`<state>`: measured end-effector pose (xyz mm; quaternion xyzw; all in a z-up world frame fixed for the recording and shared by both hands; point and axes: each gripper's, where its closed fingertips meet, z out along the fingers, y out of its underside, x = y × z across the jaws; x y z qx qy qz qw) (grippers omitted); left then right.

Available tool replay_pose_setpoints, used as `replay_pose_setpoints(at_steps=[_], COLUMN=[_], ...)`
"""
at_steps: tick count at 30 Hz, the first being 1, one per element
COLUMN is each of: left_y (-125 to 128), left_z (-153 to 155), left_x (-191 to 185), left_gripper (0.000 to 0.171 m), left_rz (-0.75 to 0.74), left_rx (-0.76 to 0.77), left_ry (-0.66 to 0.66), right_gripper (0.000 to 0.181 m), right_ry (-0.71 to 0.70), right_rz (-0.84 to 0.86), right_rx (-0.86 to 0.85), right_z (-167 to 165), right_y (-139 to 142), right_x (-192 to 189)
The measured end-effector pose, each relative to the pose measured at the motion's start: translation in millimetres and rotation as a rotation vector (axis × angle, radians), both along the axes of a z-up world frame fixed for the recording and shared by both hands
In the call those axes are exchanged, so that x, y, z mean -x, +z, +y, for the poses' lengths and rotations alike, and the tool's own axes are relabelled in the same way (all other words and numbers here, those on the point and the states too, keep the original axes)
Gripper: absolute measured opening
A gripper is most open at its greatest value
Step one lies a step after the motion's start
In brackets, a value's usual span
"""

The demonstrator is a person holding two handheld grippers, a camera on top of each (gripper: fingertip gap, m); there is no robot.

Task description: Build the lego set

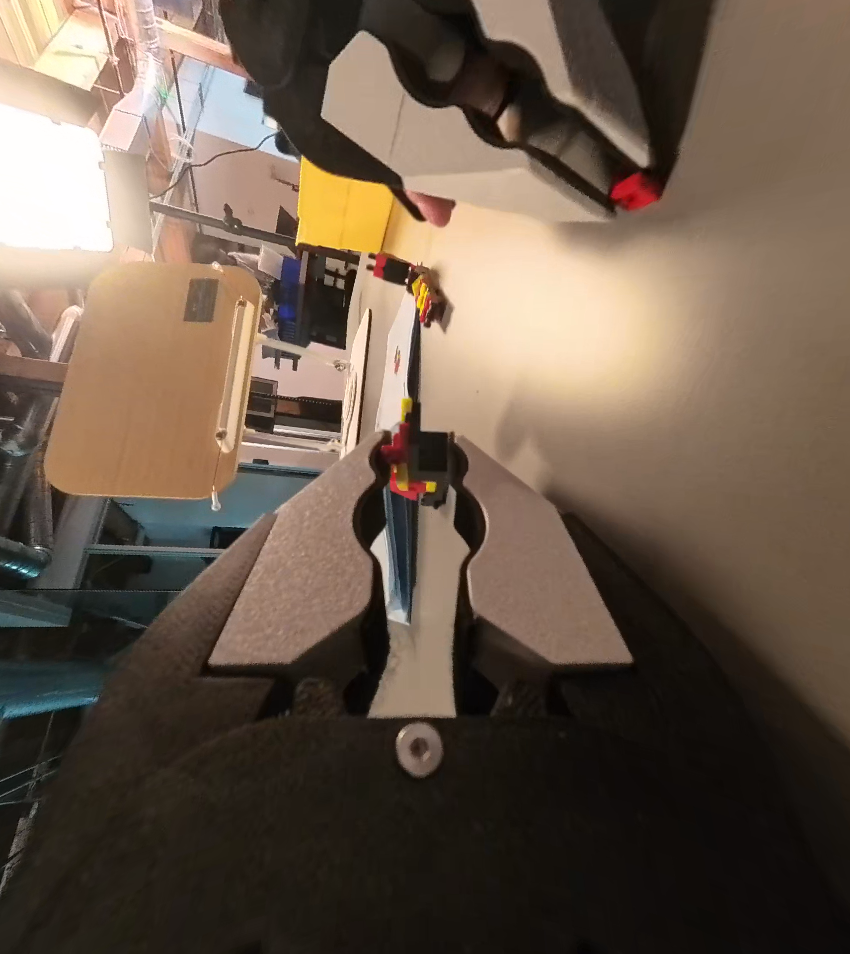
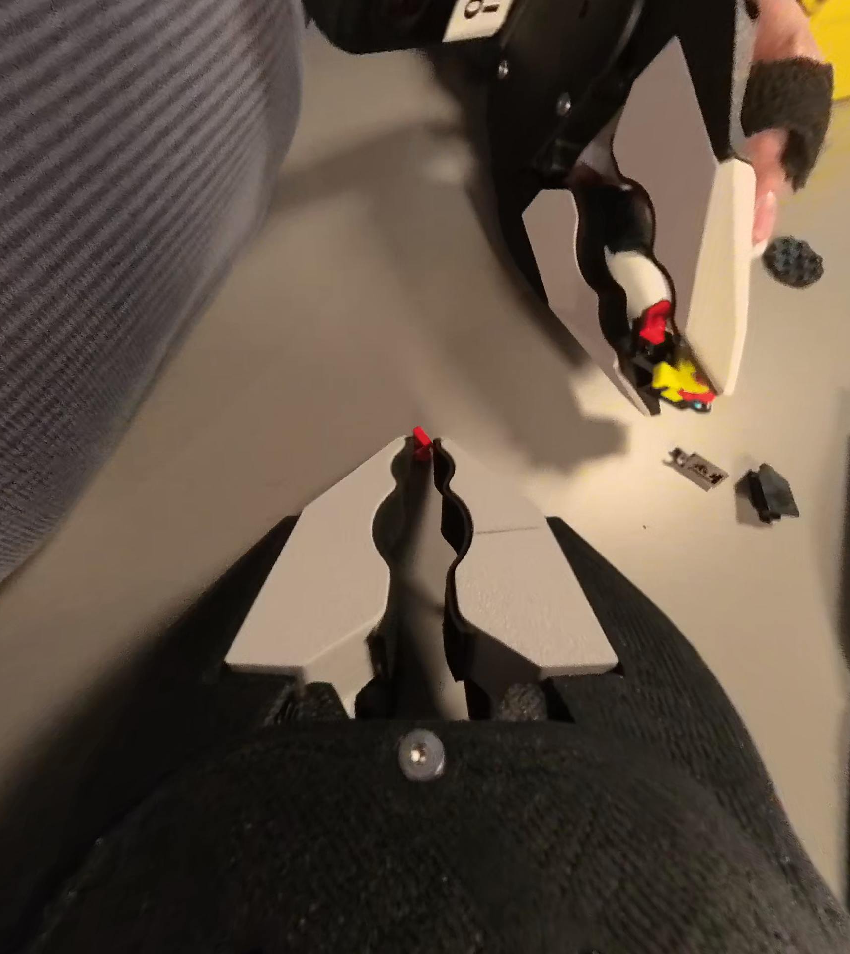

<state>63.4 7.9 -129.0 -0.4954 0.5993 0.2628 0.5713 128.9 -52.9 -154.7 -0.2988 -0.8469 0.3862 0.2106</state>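
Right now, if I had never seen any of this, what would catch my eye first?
Probably the bright toy bricks against all the grey and black: the left gripper pinches a small red, yellow and black brick model at its fingertips. The right gripper pinches a single tiny red brick just above the pale table. Loose black pieces lie on the table to the right.

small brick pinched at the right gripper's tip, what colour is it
Red. The small brick shows best in the left wrist view, pinched at the right gripper tip.
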Motion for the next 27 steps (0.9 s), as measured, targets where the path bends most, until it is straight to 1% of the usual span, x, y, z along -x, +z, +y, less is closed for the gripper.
replay_pose_setpoints(at_steps=[1, 3, 4, 6, 9, 12, 13, 15, 17, 20, 21, 24, 26, 27], left_y=[-0.3, -0.7, -1.4, -3.4, -4.4, -5.3, -5.6, -6.2, -6.2, -6.4, -6.7, -6.7, -6.8, -6.9], left_z=[1.0, 2.8, 2.8, 1.2, -1.5, -2.9, -3.8, -5.4, -6.4, -7.2, -7.2, -7.3, -7.2, -7.1], left_x=[1.7, 2.4, 1.5, -1.4, -4.6, -5.2, -5.8, -6.6, -6.7, -6.3, -6.2, -6.7, -6.8, -7.0], left_gripper=[0.020, 0.020, 0.020, 0.020, 0.020, 0.020, 0.020, 0.020, 0.020, 0.020, 0.020, 0.020, 0.020, 0.020], left_rz=[0.003, 0.013, 0.026, 0.057, 0.070, 0.069, 0.071, 0.076, 0.083, 0.097, 0.100, 0.100, 0.099, 0.098], left_rx=[-0.001, -0.009, -0.015, -0.030, -0.034, -0.027, -0.026, -0.025, -0.030, -0.039, -0.041, -0.040, -0.039, -0.038], left_ry=[0.007, 0.018, 0.017, 0.007, -0.010, -0.021, -0.025, -0.033, -0.038, -0.041, -0.041, -0.043, -0.043, -0.043], right_gripper=[0.005, 0.005, 0.004, 0.004, 0.005, 0.005, 0.005, 0.005, 0.008, 0.032, 0.037, 0.038, 0.037, 0.033], right_ry=[-0.029, -0.152, -0.199, -0.254, -0.324, -0.356, -0.365, -0.376, -0.392, -0.411, -0.386, -0.229, -0.142, -0.092], right_rz=[-0.027, -0.109, -0.184, -0.404, -0.732, -1.003, -1.077, -1.156, -1.157, -1.032, -0.960, -0.661, -0.427, -0.339], right_rx=[0.029, 0.060, 0.067, 0.102, 0.076, 0.025, 0.022, -0.008, -0.023, -0.073, -0.083, -0.105, -0.209, -0.283], right_z=[4.0, 23.7, 33.6, 46.4, 63.3, 70.6, 70.0, 72.0, 75.4, 88.7, 90.9, 83.2, 80.3, 78.8], right_y=[1.0, 3.0, 3.4, 4.7, 1.5, -5.1, -5.6, -7.0, -6.1, 1.3, 5.6, 17.0, 18.1, 16.2], right_x=[0.5, 3.8, 0.8, -13.1, -32.3, -43.4, -44.9, -43.9, -37.4, -26.7, -23.9, -19.6, -19.5, -23.8])
